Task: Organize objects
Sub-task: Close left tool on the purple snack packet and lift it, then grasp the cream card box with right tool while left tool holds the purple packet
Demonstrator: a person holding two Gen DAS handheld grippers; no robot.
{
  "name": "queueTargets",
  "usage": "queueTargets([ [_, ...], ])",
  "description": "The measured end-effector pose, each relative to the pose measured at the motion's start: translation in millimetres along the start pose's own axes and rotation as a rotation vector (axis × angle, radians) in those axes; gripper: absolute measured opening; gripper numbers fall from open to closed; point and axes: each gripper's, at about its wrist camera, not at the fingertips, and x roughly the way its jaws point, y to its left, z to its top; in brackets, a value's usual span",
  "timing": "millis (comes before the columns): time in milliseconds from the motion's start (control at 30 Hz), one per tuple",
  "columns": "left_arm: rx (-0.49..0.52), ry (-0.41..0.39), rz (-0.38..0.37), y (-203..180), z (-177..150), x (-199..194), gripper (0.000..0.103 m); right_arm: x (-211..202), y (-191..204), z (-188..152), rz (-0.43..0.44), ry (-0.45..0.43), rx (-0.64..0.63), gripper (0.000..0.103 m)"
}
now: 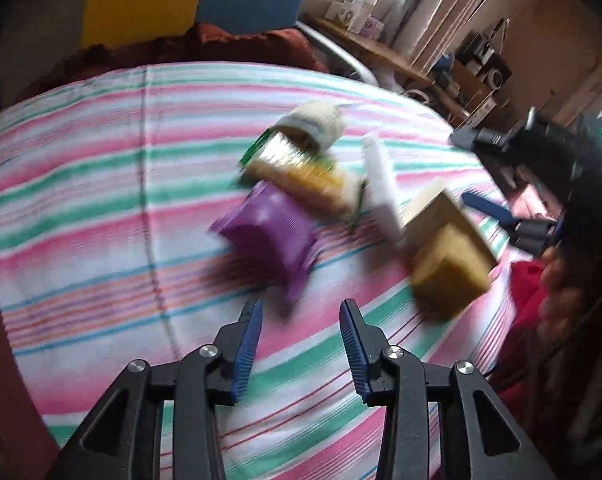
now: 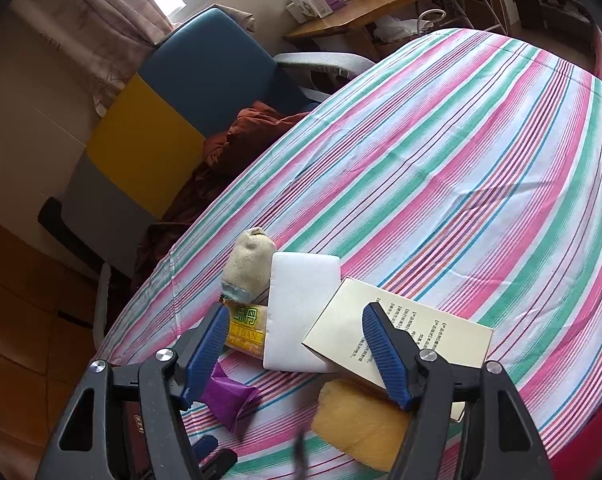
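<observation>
Several small items lie clustered on the striped cloth (image 1: 101,200). They are a purple packet (image 1: 267,236) (image 2: 229,400), a yellow snack packet (image 1: 301,176) (image 2: 247,330), a beige cloth pouch (image 1: 321,122) (image 2: 249,264), a white block (image 1: 381,184) (image 2: 303,312), a cream printed box (image 1: 441,208) (image 2: 421,320) and a yellow sponge (image 1: 449,276) (image 2: 357,420). My left gripper (image 1: 301,308) hangs just short of the purple packet, its jaws apart and empty. My right gripper (image 2: 297,312) hovers over the white block and box, open and holding nothing.
A blue and yellow chair (image 2: 205,80) with a rust-brown cloth (image 2: 253,128) stands past the cloth's far edge. A wooden desk (image 2: 357,12) with boxes sits by the curtain. A hand (image 1: 557,272) over a red sleeve shows at the right.
</observation>
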Motion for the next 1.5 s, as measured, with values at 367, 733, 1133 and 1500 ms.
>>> queueTargets([
  [367, -0.095, 0.045, 0.094, 11.8, 38.4, 37.1, 0.051, 1.9, -0.1, 0.8, 0.022, 0.011, -0.001, 0.070],
  [733, -0.085, 0.059, 0.164, 6.1, 59.5, 53.7, 0.066, 0.2, -2.5, 0.2, 0.034, 0.006, 0.013, 0.070],
  [1133, 0.105, -0.050, 0.189, 10.6, 9.7, 29.2, 0.043, -8.1, -30.3, 3.5, 0.003, -0.114, 0.265, 0.070],
  [1500, 0.197, -0.075, 0.183, 11.5, -41.0, -0.3, 0.043, -9.8, -19.2, 7.6, -0.131, -0.056, 0.185, 0.070],
])
